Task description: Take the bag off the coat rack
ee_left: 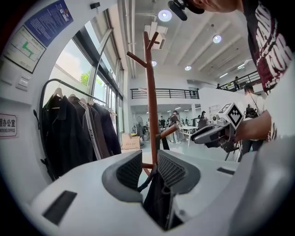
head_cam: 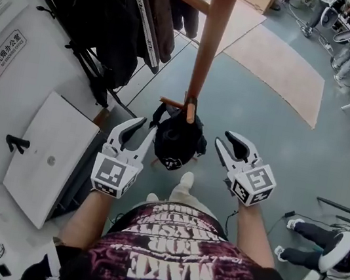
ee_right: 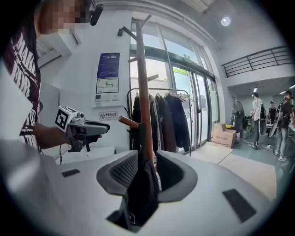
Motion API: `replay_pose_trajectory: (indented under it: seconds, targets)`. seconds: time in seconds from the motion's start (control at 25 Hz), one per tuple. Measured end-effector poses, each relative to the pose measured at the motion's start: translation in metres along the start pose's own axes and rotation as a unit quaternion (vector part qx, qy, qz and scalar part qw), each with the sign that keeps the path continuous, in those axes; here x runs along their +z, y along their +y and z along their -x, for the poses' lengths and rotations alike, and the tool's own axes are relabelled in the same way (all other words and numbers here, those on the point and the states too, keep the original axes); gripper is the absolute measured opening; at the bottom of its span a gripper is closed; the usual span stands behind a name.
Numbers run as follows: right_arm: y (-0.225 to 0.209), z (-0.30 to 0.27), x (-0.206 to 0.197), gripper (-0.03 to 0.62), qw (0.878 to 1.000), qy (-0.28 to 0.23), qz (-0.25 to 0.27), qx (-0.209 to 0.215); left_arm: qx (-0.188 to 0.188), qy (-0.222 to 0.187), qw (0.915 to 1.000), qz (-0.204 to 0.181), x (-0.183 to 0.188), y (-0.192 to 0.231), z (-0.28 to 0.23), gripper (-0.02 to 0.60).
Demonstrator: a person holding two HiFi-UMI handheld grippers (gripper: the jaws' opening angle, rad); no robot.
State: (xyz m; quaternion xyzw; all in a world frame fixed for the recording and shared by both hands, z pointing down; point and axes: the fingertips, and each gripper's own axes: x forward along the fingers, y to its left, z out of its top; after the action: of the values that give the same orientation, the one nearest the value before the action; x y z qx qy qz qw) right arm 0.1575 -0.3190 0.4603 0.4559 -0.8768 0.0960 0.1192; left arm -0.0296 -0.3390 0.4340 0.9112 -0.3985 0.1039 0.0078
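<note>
Here I am at the coat rack (head_cam: 213,36) with both grippers up. The black bag (head_cam: 177,144) hangs low on the brown pole, its strap looped over a short peg (head_cam: 190,111).

My left gripper (head_cam: 144,131) sits just beside the bag's left flank, jaws apart and nothing pinched. Looking along them, I see the bag and the pole lined up in the gap, but the pads are not pressing on anything.

My right gripper (head_cam: 222,141) mirrors that on the other side. It is near the bag with its jaws apart too, and the dark fabric shows in the opening between them. From above, the bag hangs between my two grippers, and neither one touches it as far as I can tell.

Off to my left, dark coats (head_cam: 110,12) hang on a rail by the wall.
</note>
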Motion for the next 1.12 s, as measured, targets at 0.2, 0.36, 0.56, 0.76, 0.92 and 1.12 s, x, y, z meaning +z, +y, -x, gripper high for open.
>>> replay_pose_trajectory:
  seconds: [0.2,0.36,0.56,0.76,0.92,1.12]
  targets:
    - [-0.001,-0.025,-0.010,0.130,1.000,0.013,-0.001,0.029,-0.007,0.007,0.9999,0.007,-0.012,-0.007,-0.026,0.106]
    - [-0.001,-0.044,-0.016,0.130,0.999,0.018,-0.004,0.048,-0.017,0.004,0.9998,0.011,-0.021,-0.013,-0.044,0.106]
    - [0.003,-0.063,-0.025,0.130,0.997,0.031,-0.004,0.069,-0.031,0.014,0.9994,0.006,-0.027,-0.025,-0.064,0.106]
    - [0.008,-0.082,-0.032,0.130,0.996,0.038,0.000,0.082,-0.033,0.027,0.9991,-0.005,-0.038,-0.029,-0.084,0.106]
    - [0.011,-0.094,-0.035,0.130,0.996,0.038,0.000,0.085,-0.037,0.026,0.9989,-0.011,-0.041,-0.032,-0.092,0.106]
    - [0.016,-0.108,-0.037,0.130,0.995,0.039,-0.005,0.090,-0.033,0.028,0.9990,-0.014,-0.042,-0.032,-0.103,0.106]
